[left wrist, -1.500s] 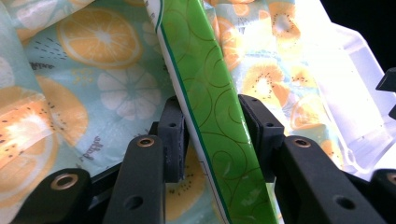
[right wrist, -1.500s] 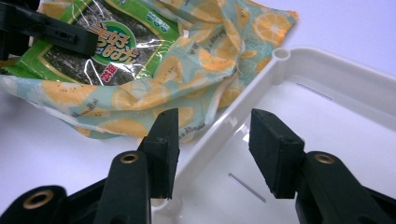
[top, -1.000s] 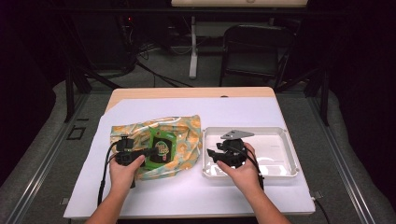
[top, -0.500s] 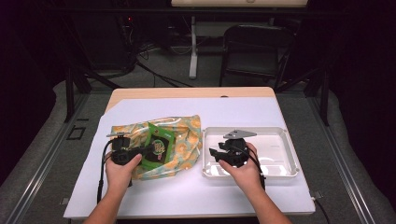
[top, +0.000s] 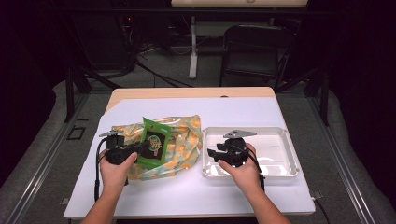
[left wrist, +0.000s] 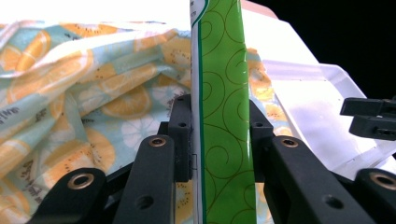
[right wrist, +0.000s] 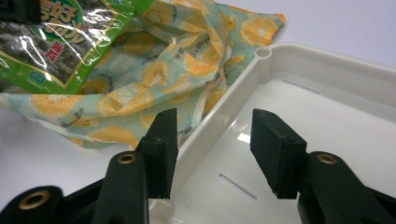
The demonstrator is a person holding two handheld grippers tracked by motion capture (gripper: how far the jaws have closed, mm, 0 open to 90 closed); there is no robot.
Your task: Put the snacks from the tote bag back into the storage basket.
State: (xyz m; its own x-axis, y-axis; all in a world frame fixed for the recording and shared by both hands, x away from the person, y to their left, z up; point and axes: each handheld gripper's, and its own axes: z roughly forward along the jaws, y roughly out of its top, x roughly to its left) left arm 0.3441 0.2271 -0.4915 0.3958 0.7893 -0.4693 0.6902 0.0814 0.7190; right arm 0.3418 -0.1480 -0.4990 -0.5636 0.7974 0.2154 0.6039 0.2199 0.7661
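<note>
A person's two forearms enter from the bottom edge of the high view, each hand holding a black claw over a white-covered worktop [top: 261,112].

Left of centre, the left claw [top: 140,148] grips a green snack packet [top: 154,142] and holds it upright, tilted, above a fruit-print cloth bag [top: 182,144]. In the left gripper view the packet [left wrist: 219,116] is seen edge-on – its top and bottom run out of the frame, so its printing cannot be read there – with a black pad pressed against each face. In the upper left of the right gripper view the packet [right wrist: 51,42] shows dark contents behind shiny film, but glare and the frame edge cut off most of the lettering.

The bag lies crumpled and flat on the worktop, patterned with orange and kiwi slices; the packet and left hand cover part of it, and whether anything is inside cannot be made out.

Right of centre sits a shallow white tray [top: 280,140], just beside the bag. The right claw [top: 211,153] hovers at the tray's left rim, jaws wide with nothing gripped – they have just been opening a little further, the rim [right wrist: 224,116] between them in the right gripper view. The hand hides part of the tray floor; the visible part shows only bright reflections.
</note>
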